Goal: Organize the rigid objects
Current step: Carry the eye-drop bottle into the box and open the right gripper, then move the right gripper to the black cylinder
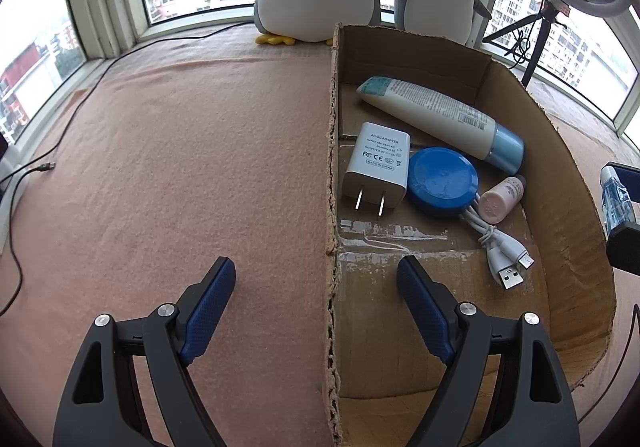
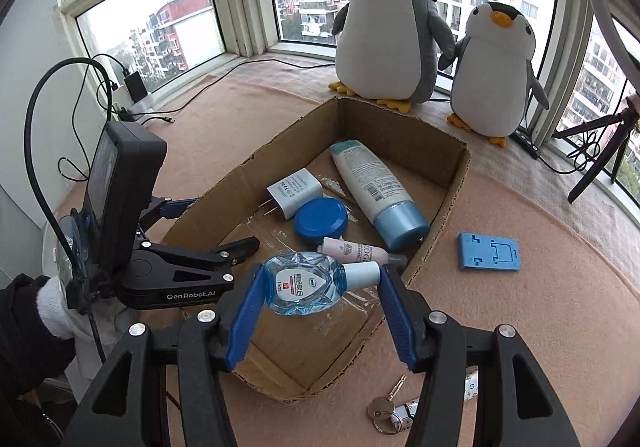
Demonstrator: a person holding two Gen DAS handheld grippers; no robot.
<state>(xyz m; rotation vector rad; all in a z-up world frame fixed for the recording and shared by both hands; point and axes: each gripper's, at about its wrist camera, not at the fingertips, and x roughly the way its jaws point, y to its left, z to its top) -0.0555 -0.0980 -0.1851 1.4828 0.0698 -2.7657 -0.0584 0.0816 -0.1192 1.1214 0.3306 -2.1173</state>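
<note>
A cardboard box [image 2: 452, 203] lies on the pink cloth. It holds a white adapter [image 1: 378, 163], a blue round lid [image 1: 442, 179], a white tube with a blue cap [image 1: 432, 115], a small pink bottle [image 1: 502, 197] and a white USB cable [image 1: 506, 259]. My right gripper [image 2: 322, 279] is shut on a clear blue eye-drop bottle [image 2: 304, 283], held lengthwise above the box's near end. My left gripper [image 1: 316, 279] is open and empty, its fingers straddling the box's left wall [image 1: 331, 167].
A blue phone stand [image 2: 489, 251] lies on the cloth right of the box, and keys [image 2: 390, 411] lie near its front corner. Two plush penguins [image 2: 386, 27] stand by the window behind. Black cables [image 1: 60, 135] run at the left; a tripod [image 2: 600, 155] stands at the right.
</note>
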